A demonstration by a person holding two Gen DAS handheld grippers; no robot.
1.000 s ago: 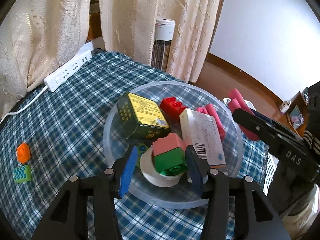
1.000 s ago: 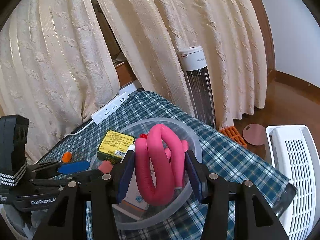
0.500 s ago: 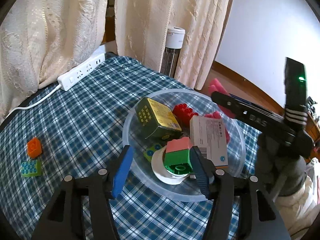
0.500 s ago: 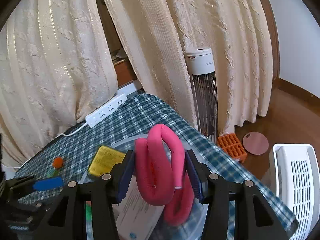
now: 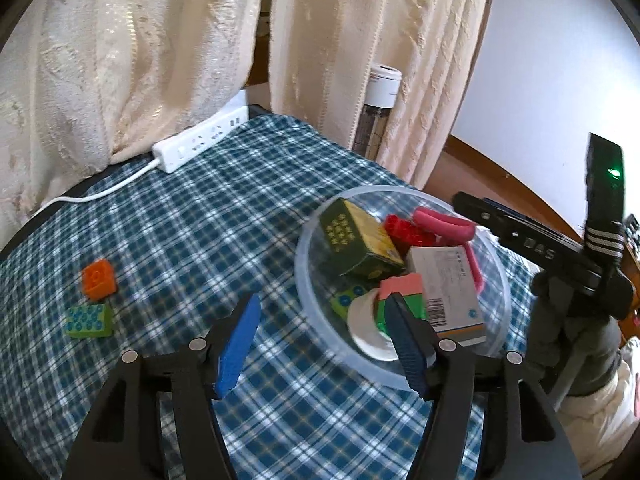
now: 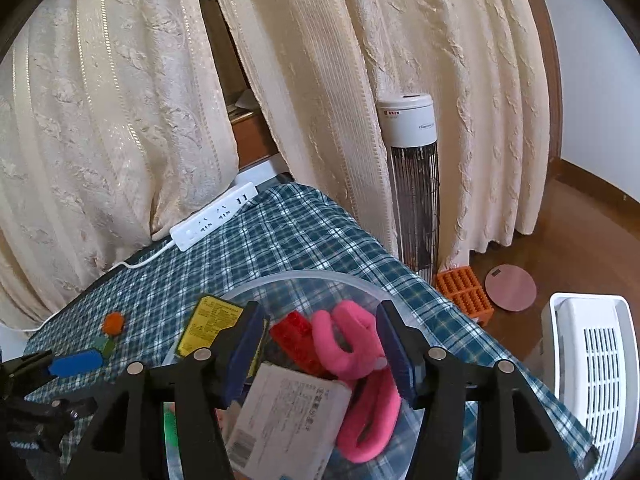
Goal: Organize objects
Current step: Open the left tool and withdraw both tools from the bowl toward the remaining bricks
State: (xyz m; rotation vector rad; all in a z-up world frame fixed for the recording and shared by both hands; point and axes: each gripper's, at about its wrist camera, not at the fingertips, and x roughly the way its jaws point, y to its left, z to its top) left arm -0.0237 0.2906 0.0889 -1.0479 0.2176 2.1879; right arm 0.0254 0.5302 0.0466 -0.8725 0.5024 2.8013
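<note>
A clear plastic bowl (image 5: pixel 306 280) on the checked cloth holds a green-yellow box (image 5: pixel 356 244), a red brick (image 5: pixel 404 230), a pink foam tube (image 5: pixel 444 226), a white box (image 5: pixel 448 288), a pink-and-green brick (image 5: pixel 402 296) and a white tape roll (image 5: pixel 364 326). My left gripper (image 5: pixel 320 344) hovers at the bowl's near-left rim, its jaws opening with nothing between them. My right gripper (image 6: pixel 320 354) stands over the bowl (image 6: pixel 304 278), jaws opening; the pink tube (image 6: pixel 352 344) lies loose below them, clear of the pads. An orange brick (image 5: pixel 98 279) and a green brick (image 5: pixel 89 320) lie on the cloth at the left.
A white power strip (image 5: pixel 200 144) with its cable lies at the table's far edge, under cream curtains. A tower heater (image 6: pixel 412 184) stands beyond the table. On the floor are an orange block (image 6: pixel 464 292), a pink disc (image 6: pixel 510 287) and a white slatted appliance (image 6: pixel 596 360).
The left jaws widened and drew back to the left, leaving the pink-and-green brick in the bowl. The right jaws let go of the pink tube, which now lies in the bowl.
</note>
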